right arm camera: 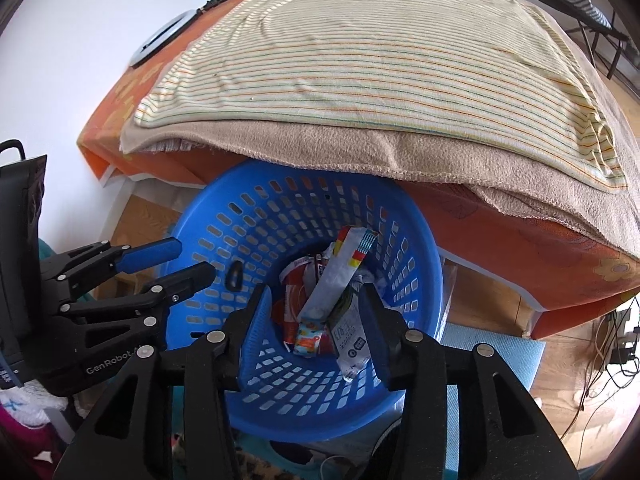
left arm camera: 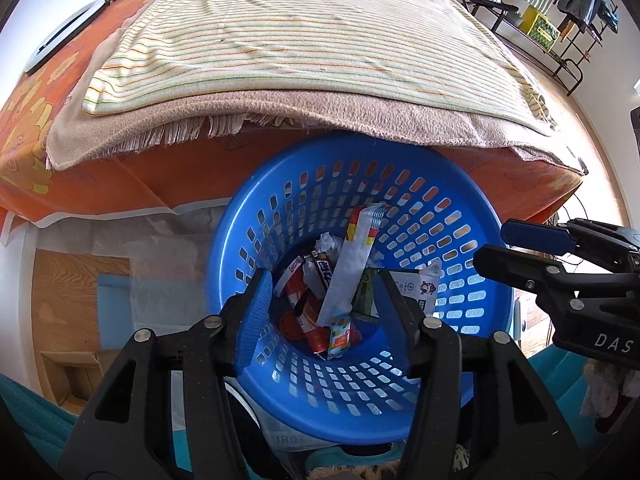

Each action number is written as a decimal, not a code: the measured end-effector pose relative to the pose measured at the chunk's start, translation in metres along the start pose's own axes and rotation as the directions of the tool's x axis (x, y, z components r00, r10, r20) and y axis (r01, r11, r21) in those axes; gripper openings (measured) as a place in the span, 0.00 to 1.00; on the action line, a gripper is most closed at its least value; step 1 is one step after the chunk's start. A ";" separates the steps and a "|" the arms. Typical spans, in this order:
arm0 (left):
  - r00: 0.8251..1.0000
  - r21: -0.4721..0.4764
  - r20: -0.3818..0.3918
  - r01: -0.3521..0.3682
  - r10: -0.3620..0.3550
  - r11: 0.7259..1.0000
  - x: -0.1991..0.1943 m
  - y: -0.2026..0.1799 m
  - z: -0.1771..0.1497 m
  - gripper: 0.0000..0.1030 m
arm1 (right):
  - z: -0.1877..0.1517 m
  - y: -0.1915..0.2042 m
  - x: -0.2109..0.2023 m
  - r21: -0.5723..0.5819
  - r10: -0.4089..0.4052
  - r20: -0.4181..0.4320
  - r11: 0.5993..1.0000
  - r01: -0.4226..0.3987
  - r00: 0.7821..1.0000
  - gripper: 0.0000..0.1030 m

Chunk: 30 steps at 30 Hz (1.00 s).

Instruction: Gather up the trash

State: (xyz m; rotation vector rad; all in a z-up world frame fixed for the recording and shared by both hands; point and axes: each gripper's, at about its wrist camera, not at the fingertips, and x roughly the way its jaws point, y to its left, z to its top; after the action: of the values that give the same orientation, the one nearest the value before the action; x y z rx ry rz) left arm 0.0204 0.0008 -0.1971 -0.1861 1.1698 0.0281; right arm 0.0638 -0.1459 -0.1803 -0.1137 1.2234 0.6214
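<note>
Drop step: we hover left gripper (left arm camera: 324,312) and right gripper (right arm camera: 316,320) over blue basket (left arm camera: 486,344), both spread, pinching nothing. Wrappers (left arm camera: 346,264) lie at basket bottom. Next, we judge: swing away, hunt remaining trash.

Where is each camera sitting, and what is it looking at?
Left wrist: it sits on the left gripper, looking steeply down into the blue basket of wrappers; its own open fingers show, and the right gripper pokes in at the right edge.
Right wrist: it sits on the right gripper, looking down into the same blue basket; its own open fingers show, and the left gripper reaches in from the left.
Shared: the basket, the long white wrapper, and the striped cloth on the orange bed.
</note>
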 end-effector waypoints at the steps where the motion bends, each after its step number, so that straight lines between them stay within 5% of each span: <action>1: 1.000 -0.004 -0.001 -0.001 0.001 1.000 0.000 0.001 0.000 0.55 | 0.000 -0.001 0.000 0.003 -0.002 -0.001 1.000 0.002 1.000 0.42; 5: 1.000 -0.014 0.008 -0.009 0.009 1.000 -0.002 0.003 0.002 0.65 | 0.001 -0.004 -0.001 0.021 -0.014 -0.006 1.000 0.014 1.000 0.45; 9: 1.000 -0.025 0.015 -0.011 0.012 1.000 -0.005 0.004 0.004 0.72 | 0.001 -0.006 -0.004 0.032 -0.027 -0.002 0.999 0.027 1.000 0.61; 30: 0.988 -0.009 0.153 -0.016 0.017 1.000 -0.060 -0.003 0.028 0.74 | 0.013 -0.020 -0.043 0.082 -0.099 0.096 0.992 0.091 0.991 0.62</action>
State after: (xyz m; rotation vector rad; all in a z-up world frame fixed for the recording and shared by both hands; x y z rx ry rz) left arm 0.0232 0.0071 -0.1312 -0.1781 1.0185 0.0606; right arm 0.0768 -0.1738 -0.1420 -0.0746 1.1375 0.4904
